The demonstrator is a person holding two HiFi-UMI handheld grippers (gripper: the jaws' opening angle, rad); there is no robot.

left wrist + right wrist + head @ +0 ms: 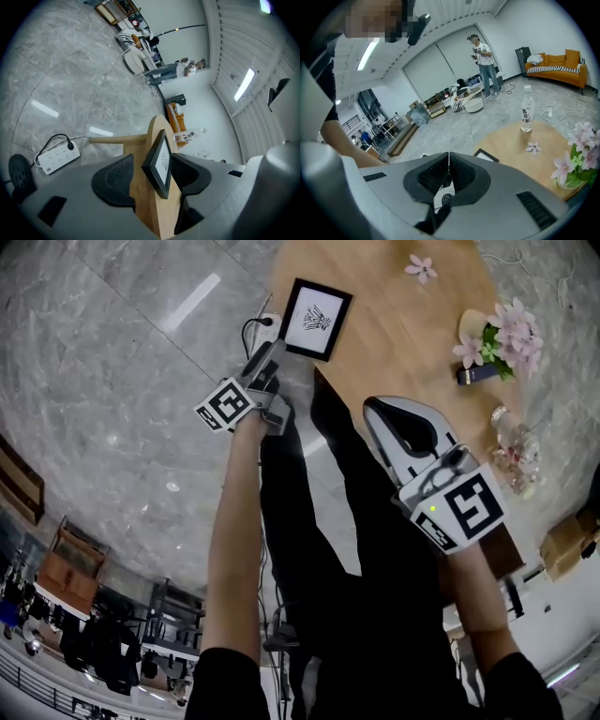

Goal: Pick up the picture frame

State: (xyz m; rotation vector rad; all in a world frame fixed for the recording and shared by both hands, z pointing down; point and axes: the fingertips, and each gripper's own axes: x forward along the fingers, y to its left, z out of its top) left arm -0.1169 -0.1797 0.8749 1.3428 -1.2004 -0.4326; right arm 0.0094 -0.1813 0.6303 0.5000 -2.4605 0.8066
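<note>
The picture frame, black-edged with a white sheet and a dark sketch, lies flat at the left edge of the round wooden table. My left gripper is just short of it, off the table's edge, with its jaws open. In the left gripper view the frame and the table's edge stand between the two black pads, and a gap shows on each side. My right gripper hangs nearer me over the table's near rim, shut and empty. One corner of the frame shows beyond it.
On the table are a vase of pink flowers, a loose pink blossom, a small dark object and a water bottle. A white power strip lies on the grey floor by the table. A person stands far off.
</note>
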